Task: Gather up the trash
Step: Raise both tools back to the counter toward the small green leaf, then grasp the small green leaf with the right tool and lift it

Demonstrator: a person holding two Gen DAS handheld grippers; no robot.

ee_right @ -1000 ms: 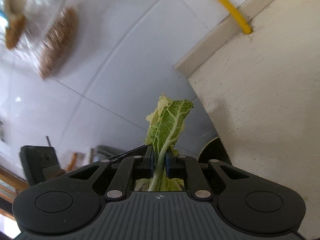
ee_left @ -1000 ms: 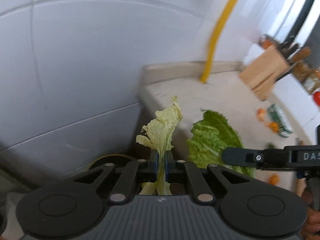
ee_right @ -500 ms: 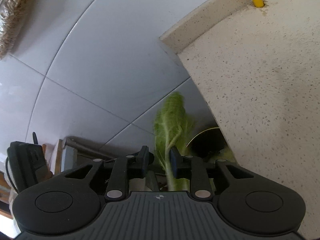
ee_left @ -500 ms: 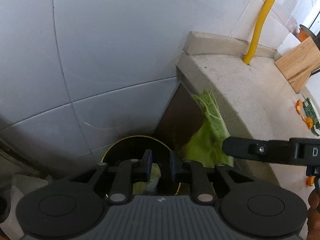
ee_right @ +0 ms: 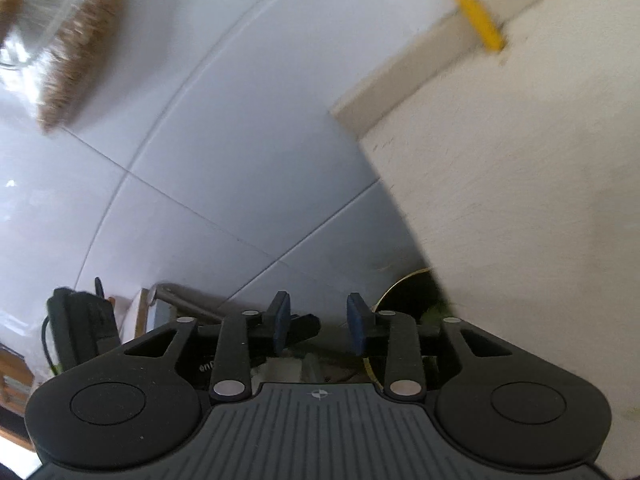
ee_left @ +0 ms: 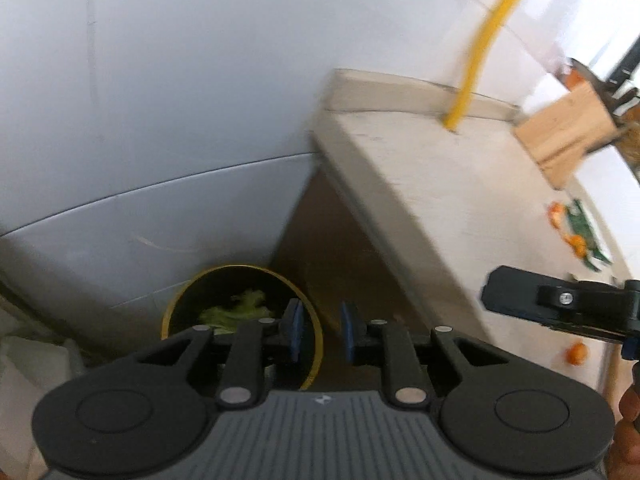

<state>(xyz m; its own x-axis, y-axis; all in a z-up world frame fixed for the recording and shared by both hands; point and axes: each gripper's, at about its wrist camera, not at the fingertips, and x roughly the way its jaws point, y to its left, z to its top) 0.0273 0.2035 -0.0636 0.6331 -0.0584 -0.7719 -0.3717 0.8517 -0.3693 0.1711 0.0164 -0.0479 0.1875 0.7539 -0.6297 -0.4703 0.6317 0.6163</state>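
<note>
Both grippers empty over bin; drop step done.
Left gripper (ee_left: 319,330) jaws narrowly parted, right gripper (ee_right: 319,326) just opened wider, nothing between. Cabbage leaves (ee_left: 236,310) lie in bin (ee_left: 176,304). Next: counter (ee_left: 460,200), orange scraps (ee_left: 576,354).

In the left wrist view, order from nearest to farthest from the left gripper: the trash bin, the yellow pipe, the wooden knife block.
From the left gripper:
1. Trash bin, just below the fingertips.
2. Yellow pipe, upper right, at the wall.
3. Wooden knife block, far right on the counter.
</note>
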